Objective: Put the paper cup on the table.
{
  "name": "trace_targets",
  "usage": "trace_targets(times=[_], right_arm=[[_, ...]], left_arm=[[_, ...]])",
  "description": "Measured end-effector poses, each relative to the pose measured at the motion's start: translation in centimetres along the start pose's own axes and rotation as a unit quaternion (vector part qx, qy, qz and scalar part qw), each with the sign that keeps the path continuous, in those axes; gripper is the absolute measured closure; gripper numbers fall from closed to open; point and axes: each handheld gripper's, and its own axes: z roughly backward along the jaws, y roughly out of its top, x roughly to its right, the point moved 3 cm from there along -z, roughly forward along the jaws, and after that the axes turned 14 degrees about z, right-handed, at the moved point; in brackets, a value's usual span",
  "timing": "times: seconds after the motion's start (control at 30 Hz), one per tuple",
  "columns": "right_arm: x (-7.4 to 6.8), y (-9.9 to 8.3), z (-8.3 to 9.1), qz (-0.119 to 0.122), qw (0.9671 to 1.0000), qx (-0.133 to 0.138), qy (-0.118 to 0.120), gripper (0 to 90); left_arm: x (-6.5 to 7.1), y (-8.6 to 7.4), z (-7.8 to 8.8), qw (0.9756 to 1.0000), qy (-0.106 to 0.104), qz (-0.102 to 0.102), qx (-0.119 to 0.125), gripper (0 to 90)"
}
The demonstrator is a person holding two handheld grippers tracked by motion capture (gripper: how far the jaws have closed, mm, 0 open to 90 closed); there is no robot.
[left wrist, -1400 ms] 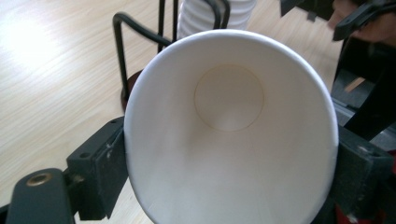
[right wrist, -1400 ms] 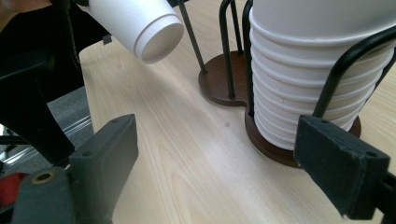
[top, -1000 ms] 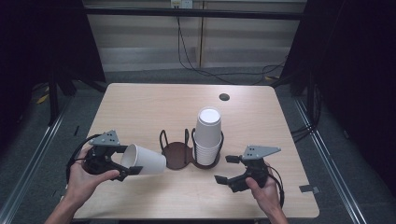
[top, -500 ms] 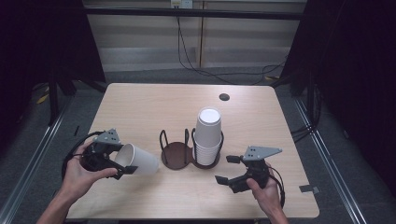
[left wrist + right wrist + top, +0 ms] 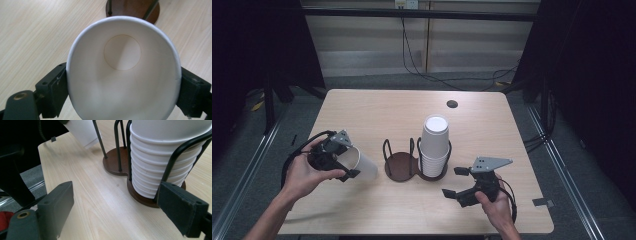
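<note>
A white paper cup point(image 5: 362, 163) lies on its side in my left gripper point(image 5: 343, 161), its base pointing toward the brown wire cup holder point(image 5: 401, 166). In the left gripper view both jaws press on the rim of the cup point(image 5: 123, 72), squeezing it oval, with the holder's base point(image 5: 132, 8) beyond it. A stack of white cups point(image 5: 434, 145) stands upside down in the holder's right ring. My right gripper point(image 5: 458, 183) rests open at the front right of the holder, with nothing between its jaws. In the right gripper view the cup stack point(image 5: 165, 160) stands close ahead.
The wooden table point(image 5: 362, 115) has a small round dark cap point(image 5: 452, 104) near its far edge. A grey tag point(image 5: 543, 203) lies near the front right corner. Dark floor and metal rails surround the table on both sides.
My left gripper has drawn the cup away from the holder toward the left. The right gripper has stayed where it was.
</note>
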Motion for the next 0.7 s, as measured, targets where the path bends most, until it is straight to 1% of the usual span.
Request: trace_targets(times=[0.13, 0.2, 0.23, 0.27, 0.3, 0.4, 0.47, 0.5, 0.53, 0.6, 0.63, 0.67, 0.7], right_arm=[[0.1, 0.0, -0.1, 0.0, 1.0, -0.001, 0.0, 14.3], [0.1, -0.1, -0.1, -0.001, 1.0, -0.002, 0.0, 14.3], [0.1, -0.1, -0.2, -0.001, 1.0, -0.002, 0.001, 14.3], [0.0, -0.1, -0.2, -0.001, 1.0, -0.004, 0.002, 14.3], [0.0, -0.1, -0.3, 0.0, 1.0, -0.004, 0.003, 14.3], [0.0, -0.1, -0.3, 0.0, 1.0, -0.007, 0.005, 14.3], [0.0, -0.1, -0.3, 0.001, 1.0, -0.008, 0.005, 14.3], [0.0, -0.2, -0.3, -0.002, 0.9999, -0.009, 0.005, 14.3], [0.1, -0.2, -0.4, -0.004, 0.9999, -0.011, 0.004, 14.3], [0.1, -0.3, -0.5, -0.006, 0.9999, -0.014, 0.005, 14.3], [0.0, -0.3, -0.5, -0.005, 0.9998, -0.016, 0.007, 14.3], [0.0, -0.3, -0.6, -0.002, 0.9998, -0.016, 0.008, 14.3], [0.0, -0.3, -0.6, -0.002, 0.9998, -0.015, 0.009, 14.3]], left_arm=[[-0.8, 0.8, -0.3, 0.9999, 0.0, 0.008, -0.009, 12.9], [-1.1, 1.2, -0.3, 0.9998, -0.004, 0.008, -0.015, 12.6], [-1.1, 1.5, -0.5, 0.9997, -0.006, 0.014, -0.016, 12.6], [-1.2, 1.7, -0.6, 0.9995, 0.003, 0.008, -0.03, 12.6], [-1.3, 2.0, -0.7, 0.9993, 0.013, 0.002, -0.036, 12.5], [-1.6, 2.7, -1.2, 0.9989, 0.016, 0.003, -0.043, 12.2], [-1.7, 3.0, -1.5, 0.9983, 0.014, 0.005, -0.056, 11.7], [-1.7, 3.2, -1.7, 0.9985, 0.013, 0.011, -0.052, 11.5], [-1.8, 3.4, -1.9, 0.9985, 0.015, 0.009, -0.051, 11.5], [-1.9, 3.7, -2.3, 0.9979, 0.019, 0.01, -0.061, 11.5], [-2.0, 3.9, -2.5, 0.9975, 0.023, 0.007, -0.067, 11.4], [-2.1, 4.0, -2.5, 0.9973, 0.029, 0.003, -0.067, 11.4], [-2.1, 4.2, -2.5, 0.9975, 0.031, 0.009, -0.064, 11.3]])
